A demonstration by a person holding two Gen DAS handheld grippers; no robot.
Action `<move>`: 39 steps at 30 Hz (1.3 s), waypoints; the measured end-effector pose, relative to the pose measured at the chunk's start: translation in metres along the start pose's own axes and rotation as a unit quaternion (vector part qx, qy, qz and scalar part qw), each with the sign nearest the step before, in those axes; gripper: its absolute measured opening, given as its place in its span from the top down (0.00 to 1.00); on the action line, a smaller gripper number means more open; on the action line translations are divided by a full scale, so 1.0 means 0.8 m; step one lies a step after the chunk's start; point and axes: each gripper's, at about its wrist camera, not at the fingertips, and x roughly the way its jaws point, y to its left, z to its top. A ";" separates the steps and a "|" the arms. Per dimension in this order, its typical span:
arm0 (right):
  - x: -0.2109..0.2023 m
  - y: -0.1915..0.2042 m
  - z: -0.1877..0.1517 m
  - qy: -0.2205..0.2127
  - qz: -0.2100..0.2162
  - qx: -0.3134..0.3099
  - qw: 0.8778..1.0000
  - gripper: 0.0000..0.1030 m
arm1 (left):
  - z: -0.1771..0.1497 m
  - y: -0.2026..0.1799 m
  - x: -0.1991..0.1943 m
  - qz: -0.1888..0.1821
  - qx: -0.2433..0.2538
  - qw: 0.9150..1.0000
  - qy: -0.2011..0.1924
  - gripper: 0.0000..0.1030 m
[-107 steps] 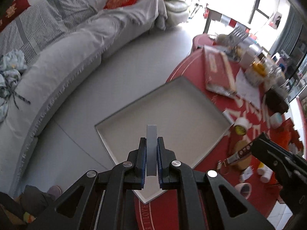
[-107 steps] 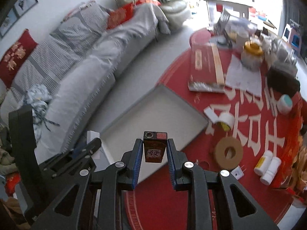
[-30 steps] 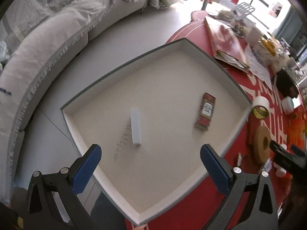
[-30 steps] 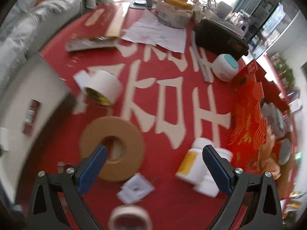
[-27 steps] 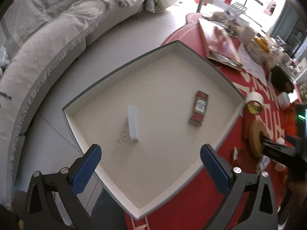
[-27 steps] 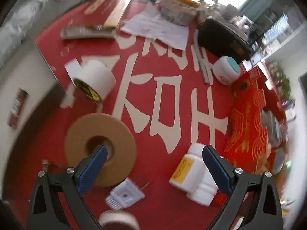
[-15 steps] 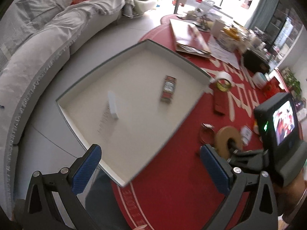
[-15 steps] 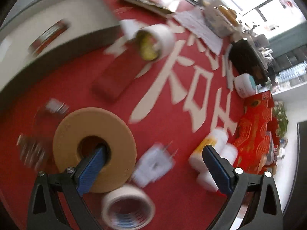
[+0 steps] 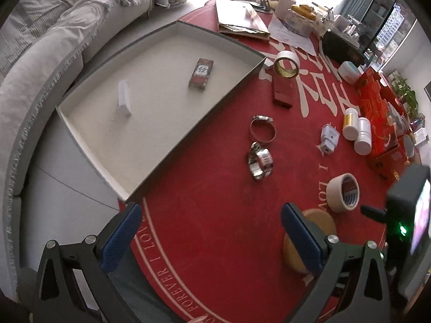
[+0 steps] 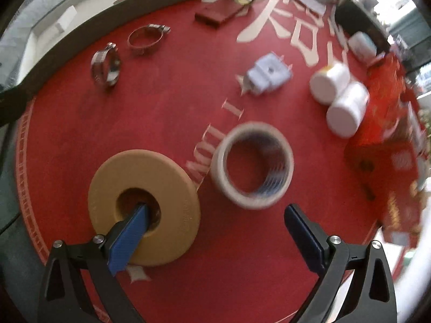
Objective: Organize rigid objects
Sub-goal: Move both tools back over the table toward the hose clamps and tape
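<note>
The shallow white-lined tray (image 9: 172, 148) holds a white block (image 9: 124, 101) and a small red box (image 9: 201, 74). My left gripper (image 9: 210, 210) hangs open and empty over the red tablecloth, near the tray's front corner. My right gripper (image 10: 216, 212) is open, and its left finger reaches into the hole of a tan tape disc (image 10: 167, 177). A masking tape roll (image 10: 252, 165) lies just beyond, between the fingers' line. Two metal hose clamps (image 10: 106, 66) (image 10: 146, 39) lie near the tray wall (image 10: 107, 18).
A white plug adapter (image 9: 329, 138), two white bottles (image 9: 350, 126), a flat red block (image 9: 282, 92) and a clear tape roll (image 9: 286, 63) lie on the cloth. Red gift boxes (image 9: 377, 113) line the right edge. Papers and clutter fill the far side. A sofa (image 9: 40, 53) stands at the left.
Both grippers have let go: the white block and red box now lie in the tray. The left gripper has pulled back over the cloth. The right one has swung to the tan disc.
</note>
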 end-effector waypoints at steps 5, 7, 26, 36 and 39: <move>-0.033 -0.046 -0.030 -0.072 -0.015 0.086 0.994 0.03 | 0.014 -0.025 0.010 0.010 -0.006 1.000 0.005 0.00; -0.039 -0.067 -0.042 -0.085 -0.005 0.120 0.989 0.03 | 0.017 -0.035 0.020 0.023 -0.009 1.000 0.015 0.00; -0.030 -0.119 -0.081 -0.073 0.043 0.210 0.974 0.03 | 0.040 -0.057 0.112 0.060 -0.045 0.995 0.072 0.00; -0.032 -0.107 -0.055 -0.085 0.049 0.184 0.978 0.03 | 0.025 -0.022 0.097 0.065 -0.094 0.992 0.062 0.00; -0.033 -0.106 -0.058 -0.088 0.060 0.191 0.976 0.03 | 0.009 -0.004 0.080 0.093 -0.102 0.989 0.048 0.00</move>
